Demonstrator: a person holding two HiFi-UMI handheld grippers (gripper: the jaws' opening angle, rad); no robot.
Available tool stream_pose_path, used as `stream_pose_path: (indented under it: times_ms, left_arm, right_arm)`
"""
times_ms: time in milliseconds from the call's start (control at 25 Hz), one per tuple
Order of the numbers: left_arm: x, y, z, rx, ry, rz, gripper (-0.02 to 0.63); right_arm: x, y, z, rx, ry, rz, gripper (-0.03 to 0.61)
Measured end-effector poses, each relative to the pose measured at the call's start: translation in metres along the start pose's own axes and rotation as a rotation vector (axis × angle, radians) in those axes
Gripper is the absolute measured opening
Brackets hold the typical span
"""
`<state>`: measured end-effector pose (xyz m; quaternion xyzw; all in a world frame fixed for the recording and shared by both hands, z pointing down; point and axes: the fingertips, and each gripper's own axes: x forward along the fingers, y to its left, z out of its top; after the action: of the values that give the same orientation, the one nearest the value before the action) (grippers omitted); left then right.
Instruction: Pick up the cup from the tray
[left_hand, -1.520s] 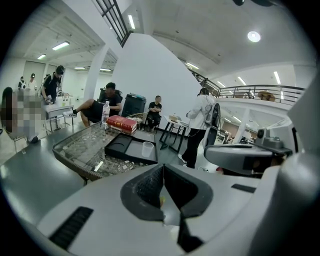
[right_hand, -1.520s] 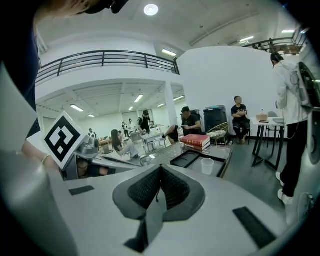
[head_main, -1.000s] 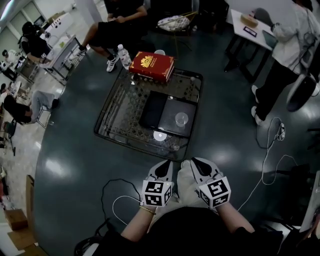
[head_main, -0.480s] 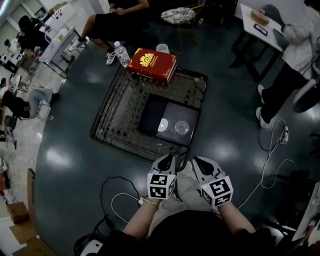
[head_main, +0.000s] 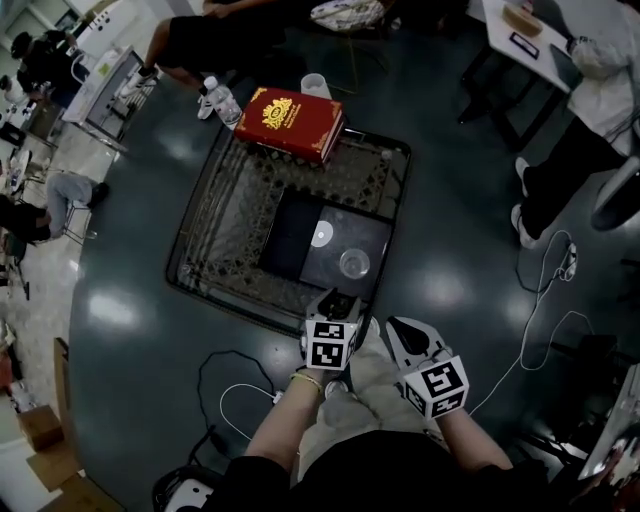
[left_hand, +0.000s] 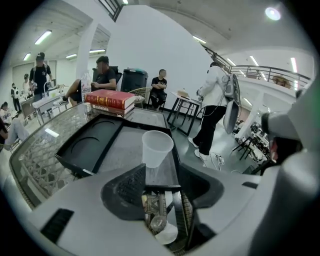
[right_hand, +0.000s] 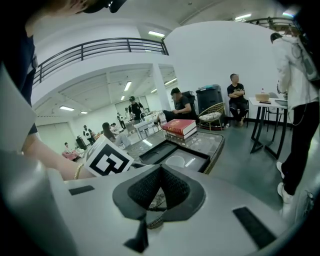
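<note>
A clear plastic cup (head_main: 353, 263) stands upright on the right half of a black tray (head_main: 290, 240) on the glass table. In the left gripper view the cup (left_hand: 157, 148) is just ahead of my left gripper (left_hand: 161, 185), whose jaws are opening with nothing between them. From the head view, the left gripper (head_main: 338, 298) reaches the table's near edge, short of the cup. My right gripper (head_main: 400, 328) hangs back to the right, off the table, and its jaws (right_hand: 159, 172) meet, empty.
The glass table (head_main: 225, 215) has an ornate metal frame. A red book (head_main: 290, 122) lies at its far end, with a water bottle (head_main: 218, 100) and a white cup (head_main: 314, 85) beyond. Cables (head_main: 235, 395) run over the floor. People sit and stand around.
My left gripper has moved forward to the table's near edge, toward the cup. The right gripper has stayed back near my body.
</note>
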<state>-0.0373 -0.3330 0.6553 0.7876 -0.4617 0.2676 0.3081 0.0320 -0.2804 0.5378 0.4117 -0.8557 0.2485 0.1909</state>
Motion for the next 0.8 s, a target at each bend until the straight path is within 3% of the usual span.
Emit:
stream_pose_path:
  times_ms: [200,360,680,800]
  left_arm:
    - [0.034,0.005,0.005,0.053,0.088,0.014,0.276]
    - [0.055,0.006,0.011,0.072,0.124,0.012,0.303]
    - [0.078,0.014,0.009,0.056,0.189,0.063,0.304]
    - [0.078,0.018,0.012,0.064,0.179,0.085,0.268]
  right_arm:
    - [0.002,-0.011,-0.001,0.023,0.012,-0.005,0.012]
    - [0.005,-0.019,-0.003,0.035,0.019,-0.001,0.012]
    - [0.002,-0.024,-0.014,0.056,0.039,0.011,0.011]
    - [-0.001,-0.025,-0.017,0.06,0.041,0.007,0.011]
